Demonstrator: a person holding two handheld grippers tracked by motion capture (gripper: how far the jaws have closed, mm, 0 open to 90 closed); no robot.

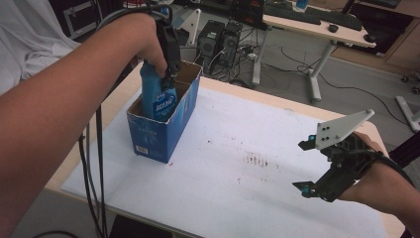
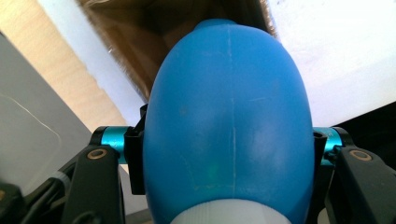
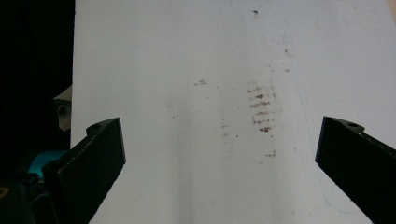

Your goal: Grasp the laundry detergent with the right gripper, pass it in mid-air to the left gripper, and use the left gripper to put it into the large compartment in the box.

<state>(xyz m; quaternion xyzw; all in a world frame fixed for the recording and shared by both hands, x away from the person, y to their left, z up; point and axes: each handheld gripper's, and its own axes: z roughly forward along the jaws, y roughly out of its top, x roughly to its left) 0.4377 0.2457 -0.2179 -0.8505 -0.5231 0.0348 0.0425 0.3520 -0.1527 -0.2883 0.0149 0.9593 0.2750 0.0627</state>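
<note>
1. The left gripper [image 1: 167, 74], at the far left of the desk, is clamped on a blue plastic bottle [image 1: 157, 94] with a white cap; in the left gripper view both jaws press the bottle's [image 2: 229, 126] rounded sides.
2. The bottle stands partly inside an open blue cardboard box [image 1: 158, 136], its upper part above the rim.
3. The box rests on a white sheet [image 1: 237, 188] covering the light wooden desk [image 1: 116, 101].
4. The right gripper [image 1: 307, 166] hovers at the near right, jaws wide apart with nothing between them, over brown stains [image 3: 262, 109] on the sheet.
</note>
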